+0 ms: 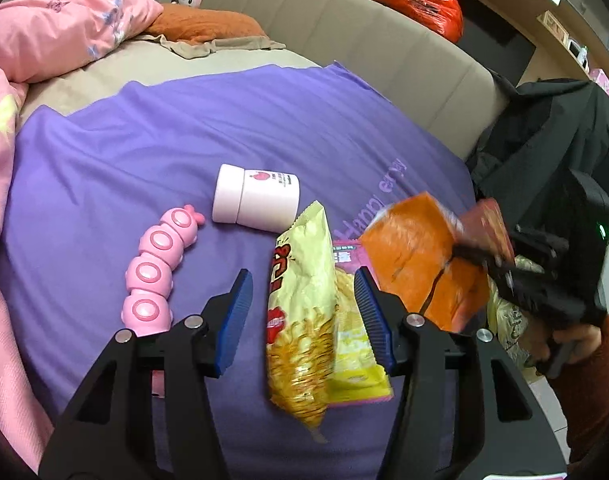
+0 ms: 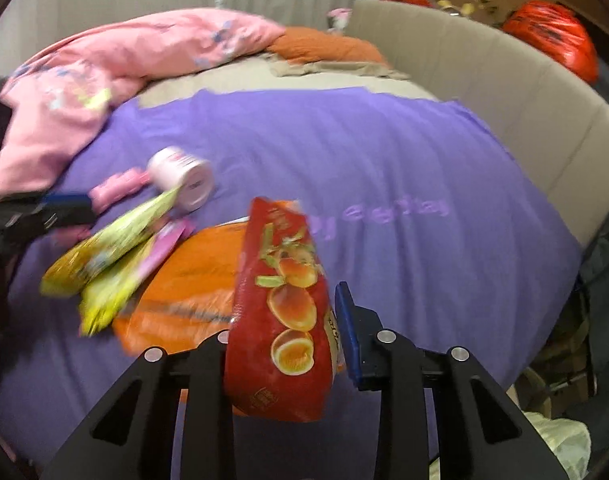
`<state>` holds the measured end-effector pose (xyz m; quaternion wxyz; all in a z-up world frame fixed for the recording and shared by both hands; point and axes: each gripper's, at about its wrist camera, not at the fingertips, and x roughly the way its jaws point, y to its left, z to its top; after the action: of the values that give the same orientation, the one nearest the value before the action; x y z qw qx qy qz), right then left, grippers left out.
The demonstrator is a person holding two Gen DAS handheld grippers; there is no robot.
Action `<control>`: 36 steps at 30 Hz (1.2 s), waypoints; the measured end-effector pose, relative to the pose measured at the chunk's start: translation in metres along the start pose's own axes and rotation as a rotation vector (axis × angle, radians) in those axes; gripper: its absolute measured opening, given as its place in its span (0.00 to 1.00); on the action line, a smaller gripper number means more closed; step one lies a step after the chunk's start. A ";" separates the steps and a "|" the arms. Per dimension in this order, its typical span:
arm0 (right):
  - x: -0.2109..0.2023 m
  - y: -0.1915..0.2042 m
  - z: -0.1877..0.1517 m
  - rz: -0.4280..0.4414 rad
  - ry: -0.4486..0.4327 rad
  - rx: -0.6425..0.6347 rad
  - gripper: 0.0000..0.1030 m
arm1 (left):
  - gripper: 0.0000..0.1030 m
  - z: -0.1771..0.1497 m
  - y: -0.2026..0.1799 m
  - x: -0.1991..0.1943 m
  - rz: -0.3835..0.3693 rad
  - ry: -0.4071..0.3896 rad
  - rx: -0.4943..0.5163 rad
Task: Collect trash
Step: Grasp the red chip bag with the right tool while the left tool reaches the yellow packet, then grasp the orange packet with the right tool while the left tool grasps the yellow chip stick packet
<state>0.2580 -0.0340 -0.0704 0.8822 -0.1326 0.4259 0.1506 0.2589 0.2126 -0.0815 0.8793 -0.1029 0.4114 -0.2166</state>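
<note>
A yellow snack bag [image 1: 304, 320] lies on the purple sheet [image 1: 184, 140] between the fingers of my left gripper [image 1: 306, 304], which is open; the left pad stands clear of the bag. A pink packet [image 1: 348, 252] peeks out under it. My right gripper [image 2: 284, 328] is shut on a red snack bag [image 2: 280, 300] that stands upright in its jaws; the left finger is hidden behind the bag. An orange bag [image 2: 184, 280] lies beside it. In the left wrist view the right gripper [image 1: 468, 256] is blurred over the orange bag [image 1: 416, 264].
A pink caterpillar toy [image 1: 156, 276] and a white jar [image 1: 256, 198] lie on the sheet to the left. A pink quilt [image 1: 56, 28] and an orange pillow [image 1: 200, 24] are at the back. A beige headboard [image 1: 364, 36] and a black jacket [image 1: 544, 140] are on the right.
</note>
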 end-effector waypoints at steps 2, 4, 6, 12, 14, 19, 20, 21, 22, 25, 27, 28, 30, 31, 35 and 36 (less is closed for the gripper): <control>-0.001 0.011 -0.007 0.072 0.030 -0.028 0.37 | 0.49 0.002 0.006 -0.003 0.007 -0.014 -0.028; -0.006 0.022 -0.014 0.097 0.020 -0.057 0.42 | 0.49 0.003 0.014 -0.005 0.010 -0.026 -0.064; -0.013 0.030 -0.017 0.094 -0.007 -0.085 0.48 | 0.49 0.004 0.021 -0.008 0.010 -0.035 -0.095; -0.039 0.040 -0.022 0.102 -0.043 -0.148 0.55 | 0.49 0.006 0.033 -0.016 0.017 -0.056 -0.137; -0.055 0.038 -0.024 0.035 -0.082 -0.134 0.55 | 0.49 0.007 0.034 -0.018 0.021 -0.063 -0.149; -0.072 0.020 -0.037 0.013 -0.113 -0.046 0.55 | 0.49 0.009 0.037 -0.024 0.032 -0.079 -0.164; -0.074 0.018 -0.041 0.022 -0.119 -0.032 0.55 | 0.49 0.009 0.038 -0.025 0.035 -0.081 -0.165; -0.075 0.016 -0.046 0.039 -0.124 -0.011 0.55 | 0.49 0.009 0.038 -0.026 0.038 -0.081 -0.167; -0.077 0.014 -0.053 0.065 -0.130 0.015 0.55 | 0.49 0.009 0.039 -0.026 0.041 -0.080 -0.167; -0.075 0.015 -0.071 0.086 -0.132 0.073 0.55 | 0.49 0.010 0.040 -0.025 0.051 -0.077 -0.173; -0.066 0.020 -0.080 0.060 -0.104 0.075 0.55 | 0.49 0.010 0.041 -0.024 0.054 -0.068 -0.171; -0.059 0.022 -0.087 0.039 -0.081 0.073 0.55 | 0.49 0.009 0.040 -0.023 0.057 -0.063 -0.167; -0.047 0.026 -0.099 -0.014 -0.044 0.069 0.55 | 0.49 0.009 0.038 -0.022 0.057 -0.057 -0.159; -0.043 0.026 -0.103 -0.025 -0.037 0.075 0.55 | 0.49 0.009 0.037 -0.022 0.056 -0.055 -0.154; -0.030 0.022 -0.123 -0.016 -0.011 0.165 0.55 | 0.49 0.009 0.034 -0.021 0.056 -0.049 -0.140; -0.026 0.020 -0.128 -0.007 -0.003 0.188 0.55 | 0.49 0.008 0.034 -0.020 0.058 -0.047 -0.139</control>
<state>0.1435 -0.0657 -0.1294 0.8920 -0.0505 0.4363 0.1073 0.2641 0.2519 -0.0747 0.8854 -0.1568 0.4076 -0.1596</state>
